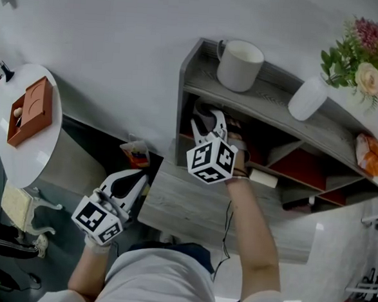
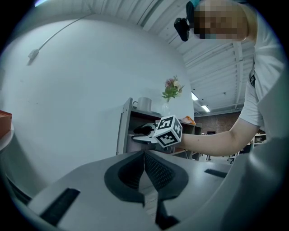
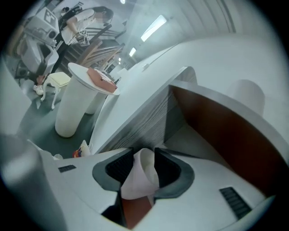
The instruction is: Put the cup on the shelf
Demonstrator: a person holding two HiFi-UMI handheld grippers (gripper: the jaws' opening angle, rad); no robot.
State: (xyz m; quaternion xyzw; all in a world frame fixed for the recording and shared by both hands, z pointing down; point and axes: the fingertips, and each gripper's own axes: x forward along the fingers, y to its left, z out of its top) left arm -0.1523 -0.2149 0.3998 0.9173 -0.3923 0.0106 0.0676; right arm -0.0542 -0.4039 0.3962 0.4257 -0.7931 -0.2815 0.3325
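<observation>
Right gripper [image 3: 144, 168] clenched on thin white crumpled cup [image 3: 139, 180], reaching into upper-left compartment of grey wooden shelf unit [image 1: 260, 99], cup inside that compartment. Left gripper [image 2: 144, 159] pressed together on nothing, low beside the unit. White ceramic mug [image 1: 240, 65] on top board.

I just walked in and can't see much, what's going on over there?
A person holds the right hand-held gripper inside the shelf, below the top board, with a white cup pinched in its jaws. The left hand-held gripper hangs low beside the shelf, shut and empty. A mug stands on top.
</observation>
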